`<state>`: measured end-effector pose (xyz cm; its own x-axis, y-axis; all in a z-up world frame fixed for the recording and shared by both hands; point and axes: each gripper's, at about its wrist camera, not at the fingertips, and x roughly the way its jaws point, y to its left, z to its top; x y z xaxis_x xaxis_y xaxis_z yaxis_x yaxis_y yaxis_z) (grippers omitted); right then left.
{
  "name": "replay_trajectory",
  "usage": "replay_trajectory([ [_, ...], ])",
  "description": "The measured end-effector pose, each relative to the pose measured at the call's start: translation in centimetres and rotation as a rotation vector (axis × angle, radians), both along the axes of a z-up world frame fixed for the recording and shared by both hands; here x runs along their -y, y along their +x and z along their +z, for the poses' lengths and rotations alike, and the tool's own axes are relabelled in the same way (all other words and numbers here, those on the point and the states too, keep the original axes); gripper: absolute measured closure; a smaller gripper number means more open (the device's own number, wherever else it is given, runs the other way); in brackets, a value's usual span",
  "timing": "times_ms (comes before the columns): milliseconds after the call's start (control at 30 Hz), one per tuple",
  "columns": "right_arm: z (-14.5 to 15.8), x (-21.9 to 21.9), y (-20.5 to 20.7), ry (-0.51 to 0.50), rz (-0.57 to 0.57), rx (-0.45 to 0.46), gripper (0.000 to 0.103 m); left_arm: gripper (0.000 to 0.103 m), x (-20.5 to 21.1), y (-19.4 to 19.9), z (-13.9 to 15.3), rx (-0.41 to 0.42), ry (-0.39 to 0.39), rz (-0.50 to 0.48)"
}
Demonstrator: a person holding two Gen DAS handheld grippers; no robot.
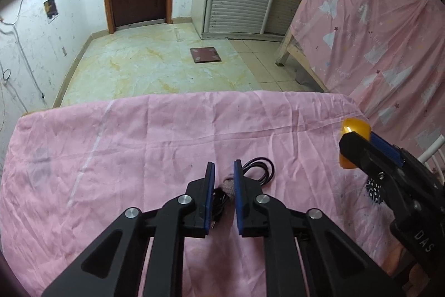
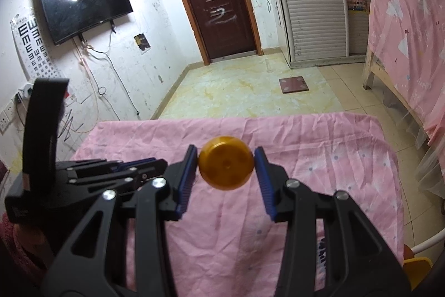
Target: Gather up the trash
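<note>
Orange cap (image 2: 225,162) clamped in right hand-held gripper (image 2: 225,166); left hand-held gripper (image 1: 224,191) pinches half-hidden pinkish wad (image 1: 228,184).

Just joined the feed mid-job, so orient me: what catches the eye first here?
The orange round object, pinched in the right gripper above the pink sheet. Next, the left gripper, closed low over a small pinkish scrap beside a coiled black cable at the sheet's near middle.

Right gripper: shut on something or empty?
Shut on the orange round object: both blue pads of the right gripper press its sides, holding it above the pink sheet.
</note>
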<state>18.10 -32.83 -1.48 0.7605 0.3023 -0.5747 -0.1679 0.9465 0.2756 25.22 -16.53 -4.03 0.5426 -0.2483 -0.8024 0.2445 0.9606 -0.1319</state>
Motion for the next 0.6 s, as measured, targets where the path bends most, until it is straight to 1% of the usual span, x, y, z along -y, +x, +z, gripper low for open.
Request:
replay_trajectory([
  [100,0.0,0.0,0.0,-0.001,0.001,0.001,0.063,0.097,0.5,0.1,-0.3,0.022,0.041,-0.015],
  [233,0.0,-0.3,0.0,-0.002,0.005,0.002,0.063,0.096,1.1,0.0,-0.2,0.045,0.074,-0.045],
  [267,-0.1,-0.2,0.0,-0.002,0.006,0.002,0.063,0.094,1.3,0.0,-0.2,0.052,0.084,-0.058],
  [333,-0.1,-0.2,0.0,-0.002,0.006,0.003,0.063,0.084,1.5,0.1,-0.1,0.062,0.104,-0.075],
  [367,-0.1,-0.2,0.0,-0.002,0.005,0.003,0.063,0.071,1.6,0.1,-0.2,0.062,0.11,-0.091],
  [400,-0.1,-0.2,0.0,-0.001,0.005,0.003,0.063,0.05,1.6,0.1,-0.1,0.068,0.12,-0.102],
  [433,-0.1,-0.2,0.0,0.0,0.004,0.003,0.063,0.038,1.6,0.2,-0.3,0.059,0.132,-0.121],
  [467,0.0,-0.4,0.0,0.0,0.004,0.004,0.063,0.025,1.4,0.2,-0.4,0.05,0.128,-0.131],
  [600,0.1,-0.4,-0.1,0.0,0.008,0.005,0.063,0.026,0.8,0.4,-0.6,0.04,0.131,-0.127],
])
